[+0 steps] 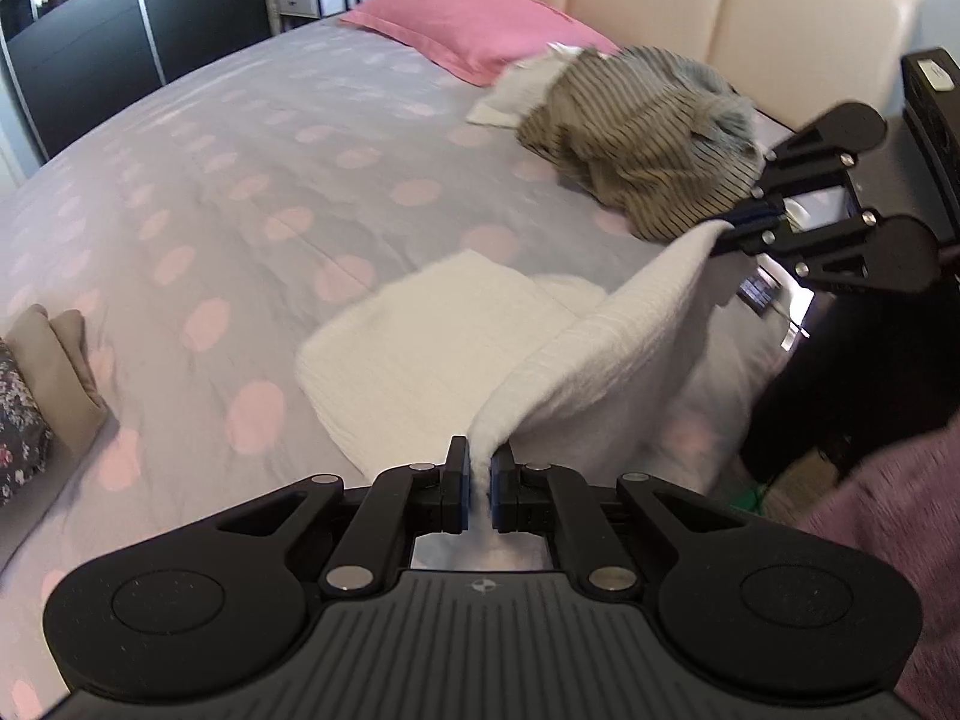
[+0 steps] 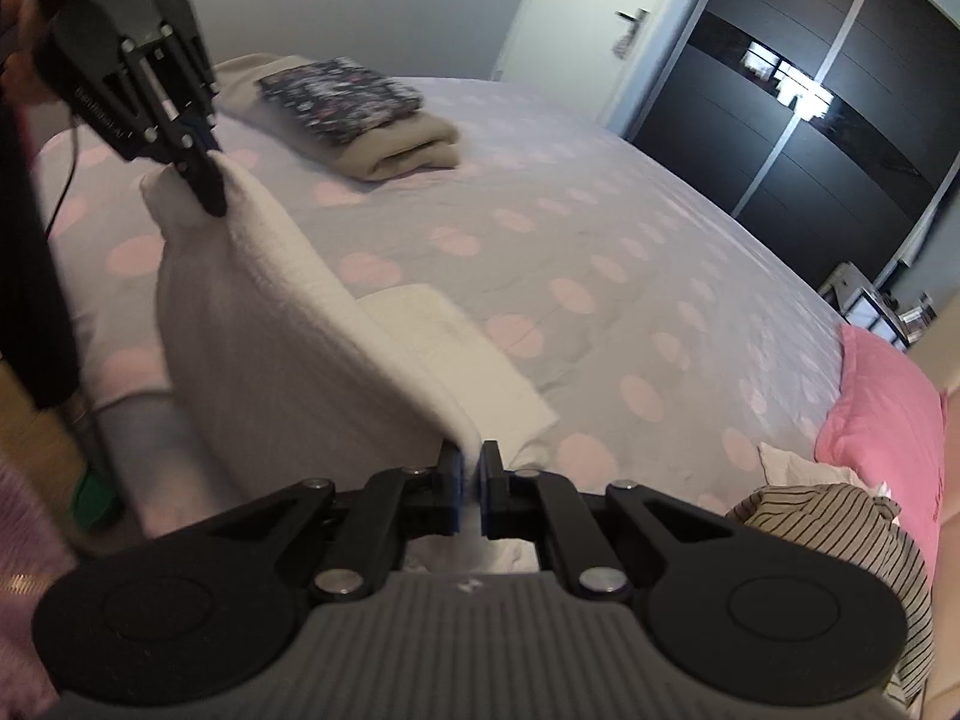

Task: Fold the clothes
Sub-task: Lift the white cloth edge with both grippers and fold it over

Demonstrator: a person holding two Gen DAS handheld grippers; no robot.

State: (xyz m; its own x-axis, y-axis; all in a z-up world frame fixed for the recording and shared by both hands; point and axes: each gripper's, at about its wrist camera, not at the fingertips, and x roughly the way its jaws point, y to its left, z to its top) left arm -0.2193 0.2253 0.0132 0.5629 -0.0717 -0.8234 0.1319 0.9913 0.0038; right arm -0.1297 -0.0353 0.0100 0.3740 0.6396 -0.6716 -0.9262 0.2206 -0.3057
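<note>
Towel (image 1: 456,354) mid-fold: I have both grippers pinched shut on its near edge, left gripper (image 1: 478,480) at one corner, right gripper (image 2: 472,480) at the other, edge raised over the bed (image 1: 210,192) while the rest lies flat. Two folded items (image 2: 360,114) sit stacked aside. A striped heap (image 1: 642,144), probably several garments, waits unfolded by the pillow (image 1: 468,24).

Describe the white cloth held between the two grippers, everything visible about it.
The white cloth looks like soft, textured fabric, thick like a towel. The left gripper and right gripper are each shut on one end of its upper edge, which runs taut between them. From there it slopes down to the dotted bedspread, where its far part lies flat in a folded rectangle near the bed's edge. Motion blur hides finer detail.
</note>
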